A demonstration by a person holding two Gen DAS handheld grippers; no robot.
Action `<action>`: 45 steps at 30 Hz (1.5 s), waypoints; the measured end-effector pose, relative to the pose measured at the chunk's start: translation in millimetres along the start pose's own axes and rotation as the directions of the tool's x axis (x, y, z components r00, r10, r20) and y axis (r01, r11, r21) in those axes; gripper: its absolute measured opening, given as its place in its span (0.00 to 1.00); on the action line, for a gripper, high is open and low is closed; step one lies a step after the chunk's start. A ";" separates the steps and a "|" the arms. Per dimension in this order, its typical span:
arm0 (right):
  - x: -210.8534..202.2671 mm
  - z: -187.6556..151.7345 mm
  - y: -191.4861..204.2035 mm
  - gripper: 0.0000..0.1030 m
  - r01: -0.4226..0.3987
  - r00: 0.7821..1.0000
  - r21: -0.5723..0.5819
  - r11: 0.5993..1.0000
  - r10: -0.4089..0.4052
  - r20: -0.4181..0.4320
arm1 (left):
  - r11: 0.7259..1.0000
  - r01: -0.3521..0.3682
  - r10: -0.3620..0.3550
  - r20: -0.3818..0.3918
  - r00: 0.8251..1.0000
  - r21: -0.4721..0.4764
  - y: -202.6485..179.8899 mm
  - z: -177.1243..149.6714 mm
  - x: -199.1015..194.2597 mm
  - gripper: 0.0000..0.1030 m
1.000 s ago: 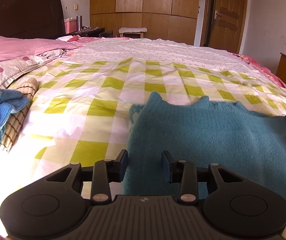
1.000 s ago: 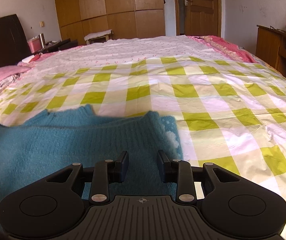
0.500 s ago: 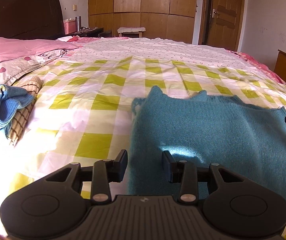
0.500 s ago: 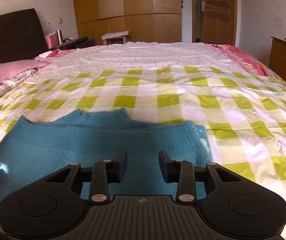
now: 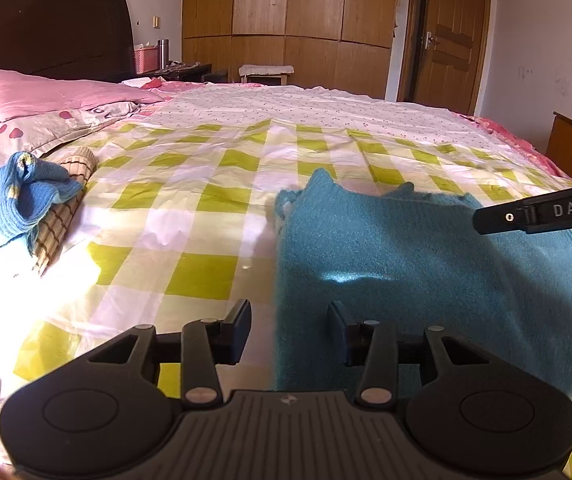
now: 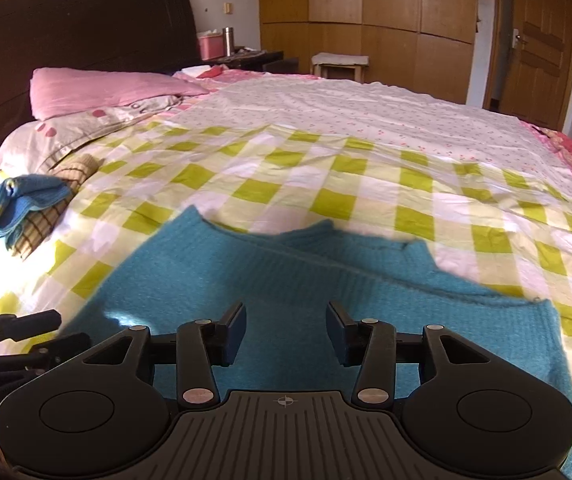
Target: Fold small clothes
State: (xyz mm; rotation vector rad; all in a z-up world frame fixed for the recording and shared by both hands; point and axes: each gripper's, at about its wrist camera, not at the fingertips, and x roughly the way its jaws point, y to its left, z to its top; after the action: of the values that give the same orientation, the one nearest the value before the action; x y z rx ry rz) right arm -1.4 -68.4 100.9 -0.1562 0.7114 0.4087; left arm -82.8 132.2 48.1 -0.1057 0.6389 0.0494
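Observation:
A teal knit sweater point(image 5: 425, 272) lies flat on the green-and-white checked bedsheet point(image 5: 206, 208). My left gripper point(image 5: 287, 320) hovers at the sweater's left edge, which runs under the gap between its pads. Its jaws are opening and press on nothing. My right gripper point(image 6: 285, 320) hangs over the near middle of the sweater point(image 6: 266, 272); its jaws are opening too, with only flat knit below them. One finger of the right gripper point(image 5: 537, 212) reaches in from the right edge of the left wrist view. Part of the left gripper point(image 6: 14, 328) shows at the lower left of the right wrist view.
A folded blue knit point(image 5: 18, 200) rests on a brown checked cloth point(image 5: 66, 208) at the left of the bed, also seen as the blue knit point(image 6: 18, 200). A pink pillow point(image 6: 106, 88) and dark headboard point(image 6: 86, 20) stand beyond. Wardrobe point(image 5: 305, 20) and door point(image 5: 449, 36) are behind.
The right gripper has swung left across the sweater, so its view now faces the headboard and its finger reaches further into the left view. Both pairs of jaws stand wider.

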 end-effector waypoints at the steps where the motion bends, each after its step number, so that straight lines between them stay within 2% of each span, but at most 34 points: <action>1: 2.4 1.7 6.5 0.44 -0.007 1.000 -0.013 1.000 0.007 -0.004 | 1.000 0.004 -0.004 0.001 1.000 -0.009 1.4 -1.4 -0.9 0.47; 6: 14.2 11.4 40.5 0.50 -0.046 0.999 -0.076 0.996 0.045 -0.024 | 0.997 0.030 -0.029 0.008 1.000 -0.073 12.0 -10.7 -3.9 0.49; 11: 33.3 25.3 70.1 0.57 -0.080 0.995 -0.120 0.990 0.073 -0.061 | 0.995 0.047 -0.045 0.022 0.999 -0.092 14.8 -22.0 -4.5 0.51; 16: 58.5 41.3 89.1 0.62 -0.096 0.989 -0.095 0.991 0.085 -0.119 | 0.990 0.086 -0.083 0.033 0.996 -0.110 18.2 -27.2 -3.5 0.52; 23: 91.3 51.9 116.5 0.63 -0.074 0.982 -0.105 0.992 0.054 -0.182 | 0.983 0.126 -0.122 0.036 0.992 -0.134 24.7 -32.9 -2.2 0.54; 26: 106.3 50.5 131.7 0.64 -0.046 0.975 -0.134 0.990 0.015 -0.223 | 0.980 0.138 -0.134 0.037 0.990 -0.142 27.5 -34.9 -2.6 0.55; 29: 122.7 45.2 145.9 0.71 -0.006 0.966 -0.190 0.982 -0.044 -0.256 | 0.979 0.147 -0.142 0.039 0.989 -0.145 29.2 -36.8 -2.9 0.57; 32: 135.0 37.5 160.0 0.71 0.050 0.959 -0.277 0.960 -0.124 -0.254 | 0.976 0.154 -0.150 0.038 0.988 -0.152 31.3 -37.6 -2.3 0.58; 35: 138.9 30.4 168.1 0.70 0.079 0.958 -0.351 0.933 -0.169 -0.233 | 0.974 0.159 -0.155 0.037 0.987 -0.162 33.6 -37.1 -1.6 0.59; 45: 134.8 28.4 165.0 0.57 0.076 0.960 -0.392 0.917 -0.173 -0.218 | 0.976 0.146 -0.141 0.040 0.989 -0.163 35.4 -38.3 -6.3 0.64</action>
State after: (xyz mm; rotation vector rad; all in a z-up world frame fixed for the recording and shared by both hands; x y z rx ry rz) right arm 39.2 131.3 32.7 -0.6289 0.8586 0.4044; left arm -113.3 162.9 18.4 -0.3107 0.5966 -0.0355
